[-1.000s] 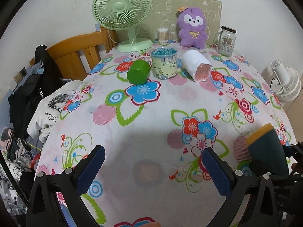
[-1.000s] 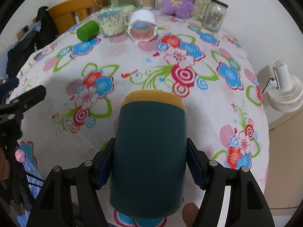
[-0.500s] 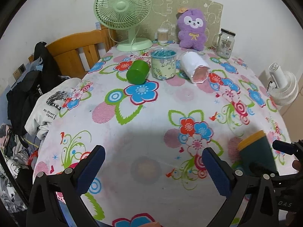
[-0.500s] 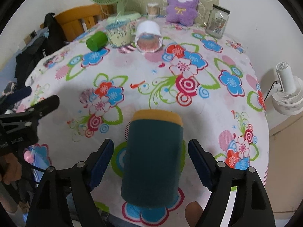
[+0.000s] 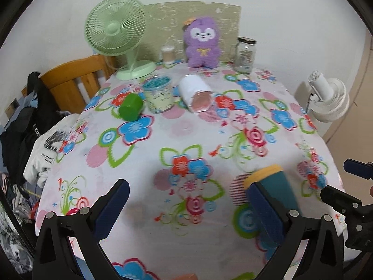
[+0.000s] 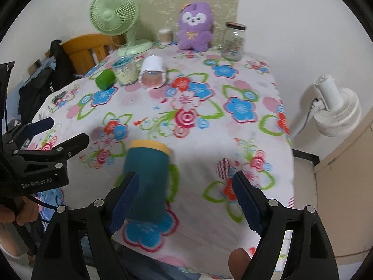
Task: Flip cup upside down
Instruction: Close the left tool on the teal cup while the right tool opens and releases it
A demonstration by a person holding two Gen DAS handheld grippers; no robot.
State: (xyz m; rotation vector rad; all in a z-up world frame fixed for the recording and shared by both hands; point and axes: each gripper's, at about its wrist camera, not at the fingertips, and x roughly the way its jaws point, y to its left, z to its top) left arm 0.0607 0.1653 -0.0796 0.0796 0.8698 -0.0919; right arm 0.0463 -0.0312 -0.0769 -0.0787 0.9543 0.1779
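Note:
A dark teal cup (image 6: pixel 146 179) with a yellow band at its top stands on the flowered tablecloth (image 6: pixel 209 126) near the front edge. It also shows in the left wrist view (image 5: pixel 275 191), behind the left gripper's right finger. My right gripper (image 6: pixel 186 200) is open and empty, its left finger beside the cup. My left gripper (image 5: pixel 186 210) is open and empty, left of the cup. A green cup (image 5: pixel 130 107) and a white cup (image 5: pixel 195 93) lie on their sides at the far end.
A patterned cup (image 5: pixel 158 95) stands between the lying cups. A green fan (image 5: pixel 116 32), a purple plush toy (image 5: pixel 202 44), a glass jar (image 5: pixel 244 53) and a small container (image 5: pixel 168 54) line the back. A wooden chair (image 5: pixel 72 84) with clothes stands left, a white fan (image 5: pixel 331 100) right.
My right gripper opened and let go of the teal cup, then drew back and to the right. The cup now stands free on the table. The left gripper stayed open.

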